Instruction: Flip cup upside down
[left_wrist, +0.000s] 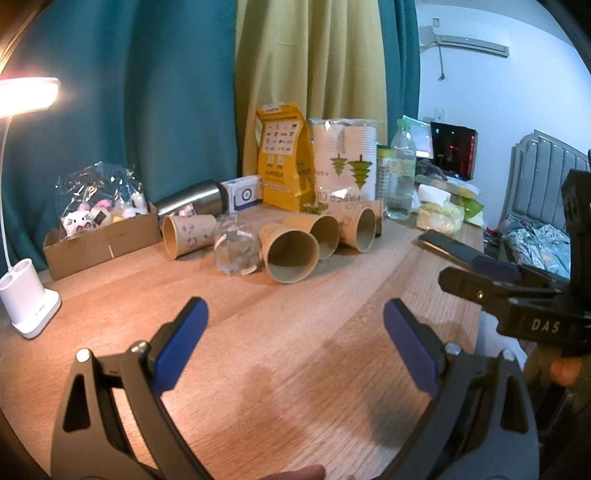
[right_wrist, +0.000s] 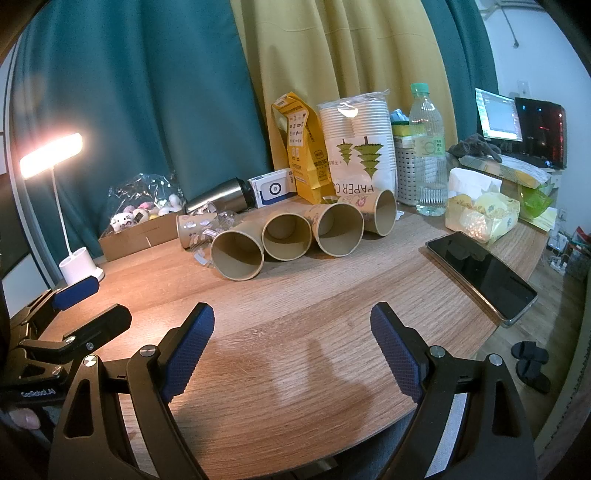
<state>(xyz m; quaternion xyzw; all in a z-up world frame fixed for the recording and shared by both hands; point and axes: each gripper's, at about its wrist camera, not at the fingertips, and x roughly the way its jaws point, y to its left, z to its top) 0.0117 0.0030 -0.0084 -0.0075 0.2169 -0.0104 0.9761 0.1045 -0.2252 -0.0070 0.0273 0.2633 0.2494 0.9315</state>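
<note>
4 paper cups (right_wrist: 236, 253) lie on their sides in a row on the tabletop (right_wrist: 314, 306), mouths toward the cameras, just in front of the cup pack (right_wrist: 356, 155). A phone (right_wrist: 480, 273) lies right of the row. Left gripper (left_wrist: 291, 343) and right gripper (right_wrist: 291, 349) hover nearer, fingers spread, holding nothing.

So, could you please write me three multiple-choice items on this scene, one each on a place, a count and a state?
1. Where is the phone?
A. on the table's right side
B. in the cardboard box
C. under the lamp

2. How many cups in the right wrist view's front row have mouths facing the camera?
A. one
B. four
C. seven

3. How are both grippers?
A. shut on cups
B. open, empty
C. shut, empty

Answers: 1 A, it lies flat near the right edge. 2 B, four open mouths show side by side. 3 B, the left gripper and right gripper have spread fingers, holding nothing.
</note>
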